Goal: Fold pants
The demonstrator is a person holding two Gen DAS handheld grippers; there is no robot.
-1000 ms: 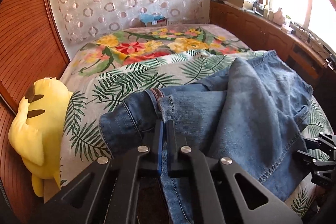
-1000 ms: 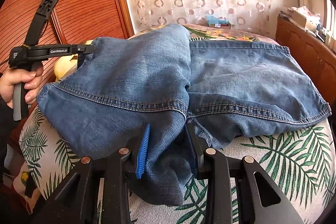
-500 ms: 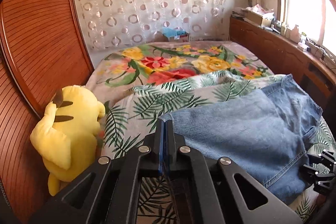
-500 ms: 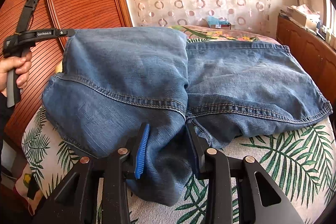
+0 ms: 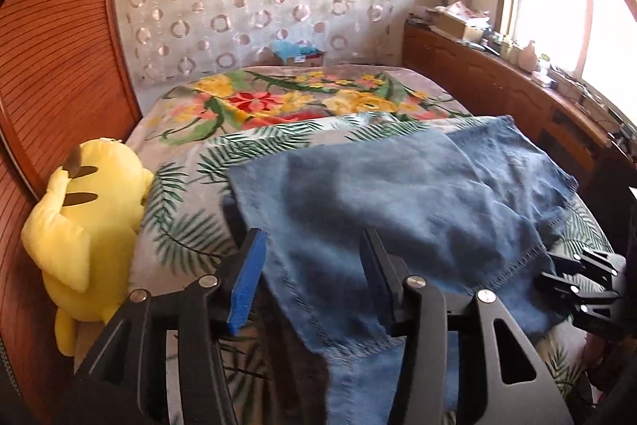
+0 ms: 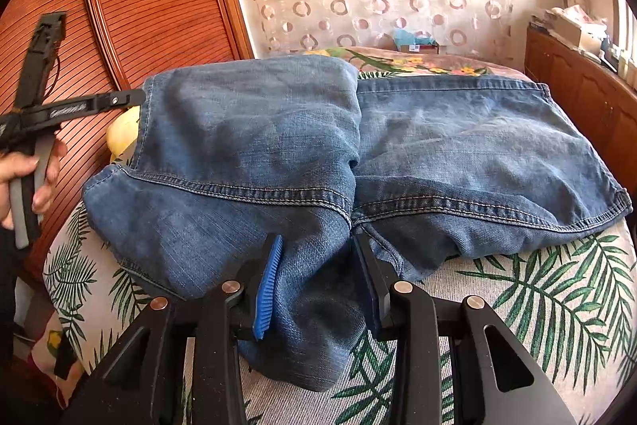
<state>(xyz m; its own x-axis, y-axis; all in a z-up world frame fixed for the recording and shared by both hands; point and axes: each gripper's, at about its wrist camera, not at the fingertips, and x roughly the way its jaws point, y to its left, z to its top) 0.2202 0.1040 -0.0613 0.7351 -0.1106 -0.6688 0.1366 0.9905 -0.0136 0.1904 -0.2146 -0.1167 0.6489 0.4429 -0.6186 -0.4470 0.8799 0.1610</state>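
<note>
A bed under a palm-leaf printed cover (image 6: pixel 537 289) carries the blue denim pants (image 6: pixel 278 154), folded across its near end. The left hand-held gripper (image 5: pixel 314 269) hangs open above the denim. The right hand-held gripper (image 6: pixel 318 281) stands spread around a bunched fold. A yellow plush toy (image 5: pixel 87 218) sits beside the wooden wall.
</note>
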